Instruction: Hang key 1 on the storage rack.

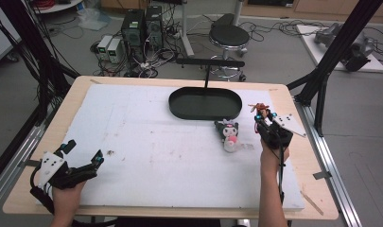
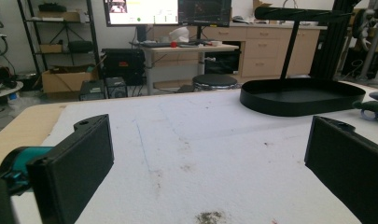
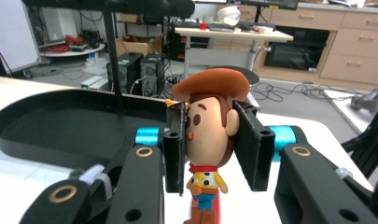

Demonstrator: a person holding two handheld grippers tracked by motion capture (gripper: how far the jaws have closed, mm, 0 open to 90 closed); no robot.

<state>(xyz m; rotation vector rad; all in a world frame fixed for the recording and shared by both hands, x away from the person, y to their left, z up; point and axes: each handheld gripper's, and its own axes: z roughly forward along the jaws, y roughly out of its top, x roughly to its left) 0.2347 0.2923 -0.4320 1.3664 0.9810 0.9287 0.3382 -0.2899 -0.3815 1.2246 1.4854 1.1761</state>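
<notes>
A cowboy figurine [image 3: 209,140] is clamped by the head between the jaws of the right claw [image 1: 265,117], raised near the right end of the black tray [image 1: 179,101] on the counter [image 1: 132,142]. If the tray is the goal, which is only a guess, the figurine is best carried level over the rim and lowered before release, clear of the plush toy [image 1: 228,134] beside it. The left claw [image 1: 82,152] is spread wide and empty at the near left corner.

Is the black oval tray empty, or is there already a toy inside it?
Empty. The black tray shows a bare floor in the high view; the right gripper view shows the same.
</notes>
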